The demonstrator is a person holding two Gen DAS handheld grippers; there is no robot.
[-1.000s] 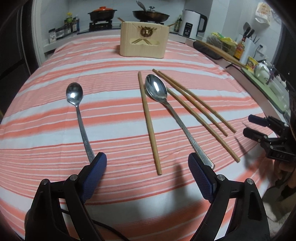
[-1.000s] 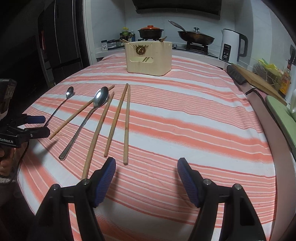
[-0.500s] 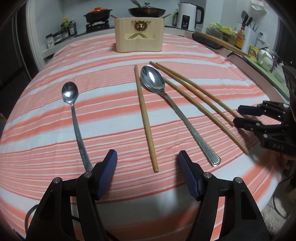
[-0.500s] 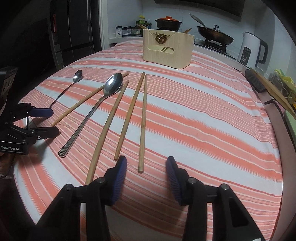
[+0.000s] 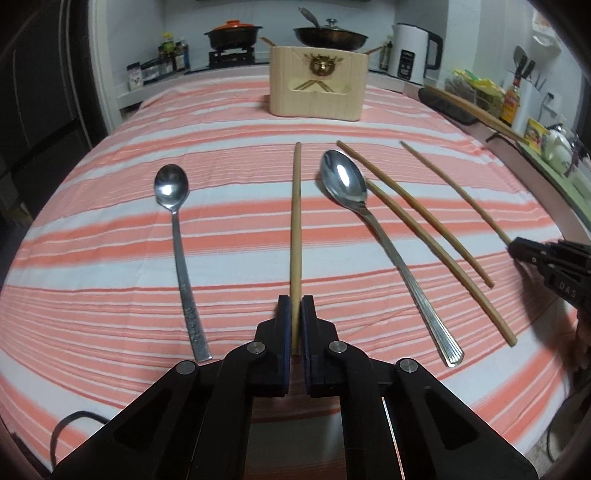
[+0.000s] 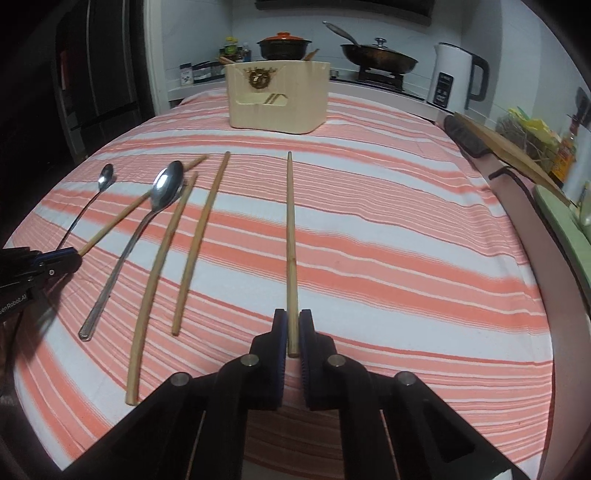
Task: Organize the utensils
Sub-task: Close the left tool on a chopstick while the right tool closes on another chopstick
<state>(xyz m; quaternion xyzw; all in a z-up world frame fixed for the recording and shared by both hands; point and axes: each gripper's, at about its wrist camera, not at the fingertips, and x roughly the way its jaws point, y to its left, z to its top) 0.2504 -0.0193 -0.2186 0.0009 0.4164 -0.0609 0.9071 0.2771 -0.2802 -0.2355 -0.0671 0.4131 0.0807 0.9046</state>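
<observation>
My left gripper (image 5: 295, 308) is shut on the near end of a wooden chopstick (image 5: 296, 221) that points toward the far wooden utensil holder (image 5: 318, 86). My right gripper (image 6: 292, 325) is shut on the near end of another chopstick (image 6: 291, 236); that one shows at the right in the left wrist view (image 5: 454, 190). Two more chopsticks (image 5: 413, 210) and a large spoon (image 5: 373, 229) lie between them. A small spoon (image 5: 177, 236) lies at the left. The holder also shows in the right wrist view (image 6: 277, 98).
The striped pink and white tablecloth (image 5: 110, 258) covers the table. Behind it stand a stove with a pot (image 5: 232, 35) and a pan (image 5: 330, 35), a white kettle (image 5: 413, 53), and a cutting board (image 6: 506, 147) at the right edge.
Both grippers moved forward and closed, each on the near end of a chopstick. The right one's chopstick now lies apart from the other two.
</observation>
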